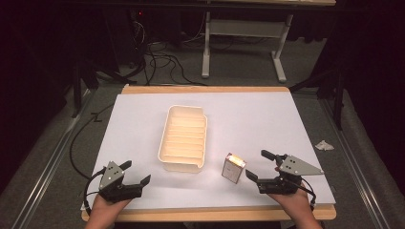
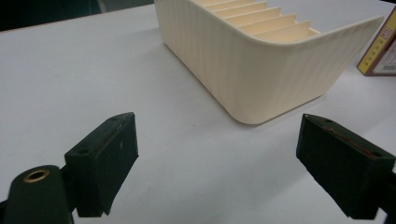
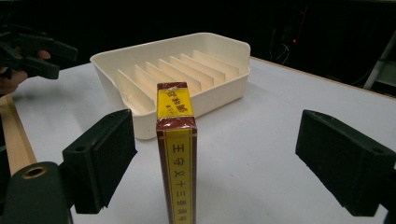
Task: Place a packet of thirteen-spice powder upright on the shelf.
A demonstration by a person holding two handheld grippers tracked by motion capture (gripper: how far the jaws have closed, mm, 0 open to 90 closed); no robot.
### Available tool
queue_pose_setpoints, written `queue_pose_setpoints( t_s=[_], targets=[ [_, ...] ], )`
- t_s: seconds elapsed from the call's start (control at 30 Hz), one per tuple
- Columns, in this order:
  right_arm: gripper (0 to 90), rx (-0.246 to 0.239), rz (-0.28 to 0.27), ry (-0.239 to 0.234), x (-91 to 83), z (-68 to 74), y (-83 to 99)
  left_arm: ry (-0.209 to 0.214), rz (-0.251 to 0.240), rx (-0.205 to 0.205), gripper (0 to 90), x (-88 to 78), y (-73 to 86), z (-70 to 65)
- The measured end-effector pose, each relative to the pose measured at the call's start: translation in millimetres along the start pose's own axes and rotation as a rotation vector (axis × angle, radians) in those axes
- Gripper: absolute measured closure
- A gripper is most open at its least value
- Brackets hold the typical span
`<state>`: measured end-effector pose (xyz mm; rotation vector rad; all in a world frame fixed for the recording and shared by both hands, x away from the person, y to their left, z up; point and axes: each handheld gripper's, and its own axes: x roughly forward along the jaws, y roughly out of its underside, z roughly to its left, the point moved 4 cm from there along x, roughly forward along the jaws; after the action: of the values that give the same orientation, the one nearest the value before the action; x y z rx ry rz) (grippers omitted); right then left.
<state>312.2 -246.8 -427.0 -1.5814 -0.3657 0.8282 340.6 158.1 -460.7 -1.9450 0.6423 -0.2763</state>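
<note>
White paper covers the wooden tabletop (image 1: pixel 286 102), with dark floor and cables beyond its far edge. Near the front edge, a cream ribbed plastic tray with slotted dividers (image 1: pixel 184 138) lies lengthwise, and a small upright box in dark red and yellow wrapping (image 1: pixel 233 168) stands just right of its near end. The right gripper (image 1: pixel 262 165), jaws apart, faces the box without touching; the right gripper view reveals printed characters on its narrow side (image 3: pixel 179 163). The left gripper (image 1: pixel 137 172), also wide apart and holding nothing, sits near the front left corner.
</note>
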Motion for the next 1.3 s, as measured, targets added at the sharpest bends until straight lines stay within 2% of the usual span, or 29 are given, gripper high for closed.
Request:
queue_pose_setpoints(
  t_s=[0.5,0.9,1.17,1.3],
  targets=[
    [13.8,-0.016,0.007,-0.03,13.2,10.7,-1.2,0.0,0.002,-0.004,13.5,0.2,0.6,0.0],
    [15.5,-0.006,0.06,-0.073,30.5,22.3,4.8,0.001,0.011,-0.001,13.5,0.9,2.3,-0.6],
    [16.0,0.0,0.073,-0.068,36.4,21.6,7.3,0.001,0.012,-0.002,13.5,1.1,2.7,-0.6],
    [16.5,0.023,0.074,-0.062,37.1,19.9,8.3,0.001,0.012,-0.001,13.5,1.1,2.8,-0.6]
  ],
)
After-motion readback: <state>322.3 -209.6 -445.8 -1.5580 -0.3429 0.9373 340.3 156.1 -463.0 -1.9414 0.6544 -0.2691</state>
